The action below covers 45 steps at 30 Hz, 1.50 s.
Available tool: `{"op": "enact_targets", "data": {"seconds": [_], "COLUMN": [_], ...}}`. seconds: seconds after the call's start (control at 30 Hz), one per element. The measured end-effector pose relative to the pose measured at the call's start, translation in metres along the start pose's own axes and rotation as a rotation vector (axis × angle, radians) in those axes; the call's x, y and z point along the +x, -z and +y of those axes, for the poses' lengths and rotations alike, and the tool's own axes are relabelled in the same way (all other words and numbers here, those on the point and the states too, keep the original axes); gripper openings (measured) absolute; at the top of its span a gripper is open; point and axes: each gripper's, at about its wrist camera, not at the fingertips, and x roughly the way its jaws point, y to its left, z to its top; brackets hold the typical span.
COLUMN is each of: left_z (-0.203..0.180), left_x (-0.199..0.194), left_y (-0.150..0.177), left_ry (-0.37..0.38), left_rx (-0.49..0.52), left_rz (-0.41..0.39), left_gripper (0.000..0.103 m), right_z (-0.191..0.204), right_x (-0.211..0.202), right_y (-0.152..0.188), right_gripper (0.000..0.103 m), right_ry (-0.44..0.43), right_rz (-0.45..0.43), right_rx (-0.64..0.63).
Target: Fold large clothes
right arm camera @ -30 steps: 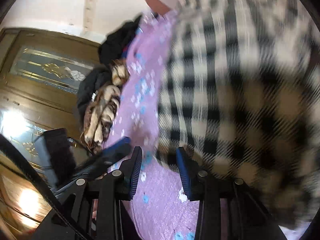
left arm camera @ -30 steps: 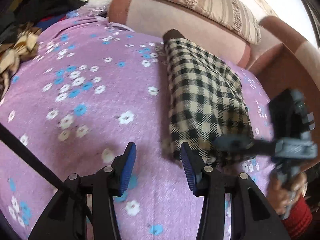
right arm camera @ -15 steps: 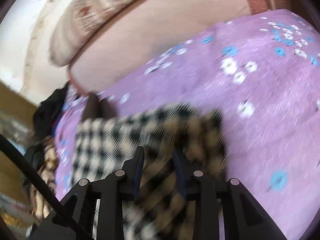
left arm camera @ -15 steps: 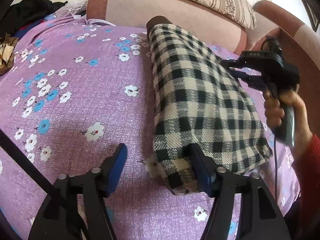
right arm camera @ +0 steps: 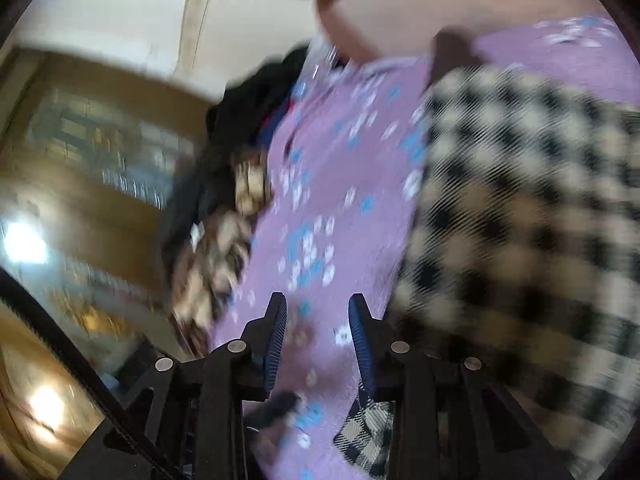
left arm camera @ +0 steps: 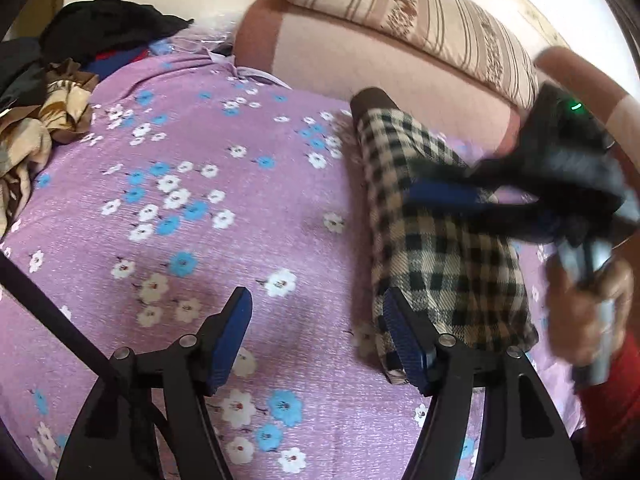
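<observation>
A folded black-and-cream checked garment (left arm camera: 440, 240) lies lengthwise on the purple flowered cover (left arm camera: 180, 200), with a brown piece (left arm camera: 370, 102) showing at its far end. My left gripper (left arm camera: 320, 336) is open above the cover, and its right finger (left arm camera: 404, 340) stands at the garment's near left corner. My right gripper (left arm camera: 432, 196), blurred and held by a hand (left arm camera: 588, 308), hovers over the middle of the garment. In the right wrist view my right gripper (right arm camera: 320, 340) has its jaws opening with only cover behind the gap. The checked garment (right arm camera: 520, 220) lies to its right.
A heap of black clothes (left arm camera: 108, 24) and a brown patterned cloth (left arm camera: 40, 128) lie at the far left of the cover. A pink sofa back (left arm camera: 360, 64) with a striped cushion (left arm camera: 420, 12) runs behind. A wooden door (right arm camera: 100, 140) shows at the left.
My left jaws have spread wider and drawn back a little from the garment. My right gripper has swung from the garment's far right side to above its middle.
</observation>
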Motion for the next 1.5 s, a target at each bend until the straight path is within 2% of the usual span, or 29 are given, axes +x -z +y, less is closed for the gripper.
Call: {"op": "enact_targets", "data": {"seconds": [0.07, 0.1, 0.13, 0.23, 0.4, 0.5, 0.57, 0.6, 0.67, 0.77, 0.87, 0.97, 1.03, 1.13, 1.17, 1.2, 1.27, 1.3, 1.37, 1.4, 1.43, 1.47, 1.5], "left_z": [0.0, 0.0, -0.001, -0.001, 0.001, 0.0, -0.001, -0.001, 0.0, -0.001, -0.015, -0.039, -0.044, -0.039, -0.033, -0.028, -0.015, -0.01, -0.009, -0.015, -0.019, -0.026, -0.033], "left_x": [0.0, 0.002, 0.003, 0.004, 0.014, 0.016, 0.016, 0.015, 0.012, 0.01, 0.016, 0.033, 0.047, 0.05, 0.051, 0.052, 0.046, 0.035, 0.014, -0.005, -0.015, -0.029, -0.046], "left_y": [0.0, 0.0, 0.001, 0.001, 0.002, 0.003, 0.003, 0.003, 0.003, 0.001, 0.001, 0.007, 0.017, 0.024, 0.027, 0.029, 0.032, 0.034, 0.035, 0.037, 0.038, 0.041, 0.045], "left_ry": [-0.012, -0.02, -0.025, -0.022, -0.033, -0.049, -0.065, -0.073, -0.072, -0.054, -0.024, -0.028, -0.092, -0.19, -0.26, -0.29, -0.265, -0.231, -0.219, -0.236, -0.25, -0.266, -0.273], "left_rx": [0.008, 0.017, 0.022, 0.023, 0.023, 0.027, 0.033, 0.036, 0.029, 0.017, 0.048, 0.142, 0.17, 0.183, 0.193, 0.191, 0.141, 0.098, 0.076, 0.088, 0.1, 0.116, 0.132], "left_rz": [-0.003, -0.001, 0.0, 0.005, 0.022, 0.027, 0.024, 0.019, 0.01, 0.003, 0.007, 0.031, 0.085, 0.086, 0.09, 0.096, 0.1, 0.085, 0.02, -0.047, -0.081, -0.132, -0.193], "left_gripper": [0.067, 0.067, 0.067, 0.067, 0.067, 0.067, 0.067, 0.067, 0.067, 0.067, 0.067, 0.067, 0.067, 0.067, 0.067, 0.067, 0.066, 0.066, 0.066, 0.067, 0.068, 0.07, 0.079], "right_z": [-0.012, -0.022, -0.03, -0.049, -0.077, -0.083, -0.073, -0.063, -0.043, -0.022, -0.024, -0.044, -0.063, -0.077, -0.077, -0.076, -0.067, -0.059, -0.044, -0.036, -0.028, -0.022, -0.016], "right_x": [0.019, 0.024, 0.024, 0.02, 0.013, -0.01, -0.029, -0.035, -0.042, -0.057, -0.06, -0.077, -0.093, -0.127, -0.134, -0.146, -0.162, -0.17, -0.18, -0.182, -0.183, -0.183, -0.182], "right_y": [-0.008, -0.017, -0.025, -0.055, -0.103, -0.115, -0.113, -0.106, -0.085, -0.026, 0.034, 0.078, 0.107, 0.139, 0.144, 0.151, 0.161, 0.169, 0.185, 0.194, 0.203, 0.208, 0.216], "right_gripper": [0.033, 0.024, 0.02, 0.02, 0.018, 0.018, 0.024, 0.029, 0.031, 0.031, 0.031, 0.031, 0.029, 0.024, 0.024, 0.024, 0.034, 0.042, 0.042, 0.042, 0.043, 0.045, 0.049], "right_ry": [0.035, 0.037, 0.043, 0.091, 0.235, 0.306, 0.365, 0.357, 0.312, 0.236, 0.207, 0.253, 0.275, 0.358, 0.368, 0.386, 0.451, 0.505, 0.57, 0.597, 0.624, 0.642, 0.668], "right_rz": [0.03, 0.023, 0.004, -0.064, -0.154, -0.23, -0.274, -0.279, -0.261, -0.2, -0.169, -0.164, -0.173, -0.217, -0.228, -0.254, -0.285, -0.302, -0.326, -0.34, -0.353, -0.361, -0.372], "right_rx": [0.018, 0.05, 0.068, 0.113, 0.172, 0.209, 0.195, 0.174, 0.124, 0.059, 0.091, 0.14, 0.209, 0.244, 0.245, 0.247, 0.23, 0.199, 0.15, 0.124, 0.101, 0.09, 0.077]}}
